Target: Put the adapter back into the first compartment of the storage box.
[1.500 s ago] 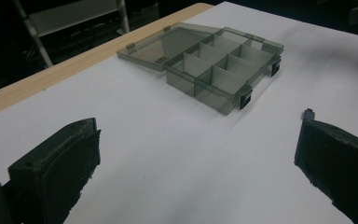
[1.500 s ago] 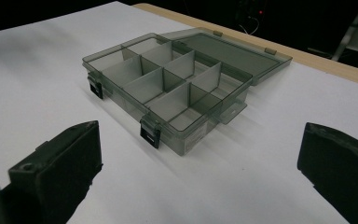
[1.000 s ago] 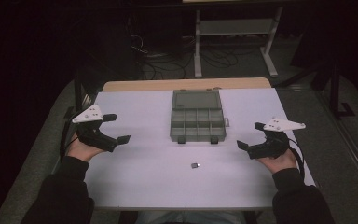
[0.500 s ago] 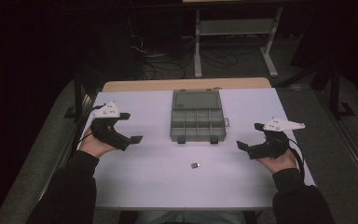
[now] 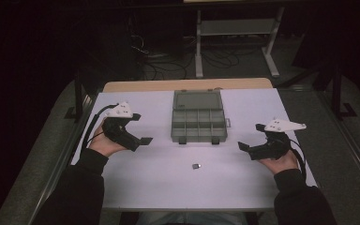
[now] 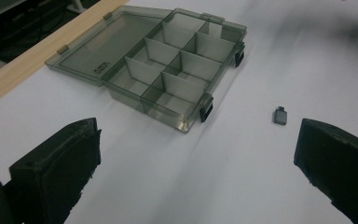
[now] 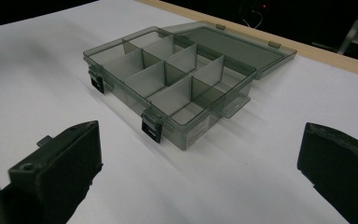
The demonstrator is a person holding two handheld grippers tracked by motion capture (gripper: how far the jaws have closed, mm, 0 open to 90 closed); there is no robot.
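The small dark adapter [image 6: 281, 115] lies flat on the table [image 5: 159, 183] between both grippers, its long axis pointing away from the left gripper [image 5: 143, 136]; both grippers' fingers [image 6: 56, 163] spread apart, empty, right gripper [image 5: 248, 140] likewise.

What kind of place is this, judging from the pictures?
Probably a lab or workshop set up for recording. A white table holds a compartment box; behind it, cables lie on the floor beside a metal stand in a dark room.

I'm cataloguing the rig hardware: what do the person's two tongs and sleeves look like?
Both the left tongs and the right tongs are black, with two blocky jaws, a pale three-cornered plate on top and a black cable trailing back. The person wears dark long sleeves.
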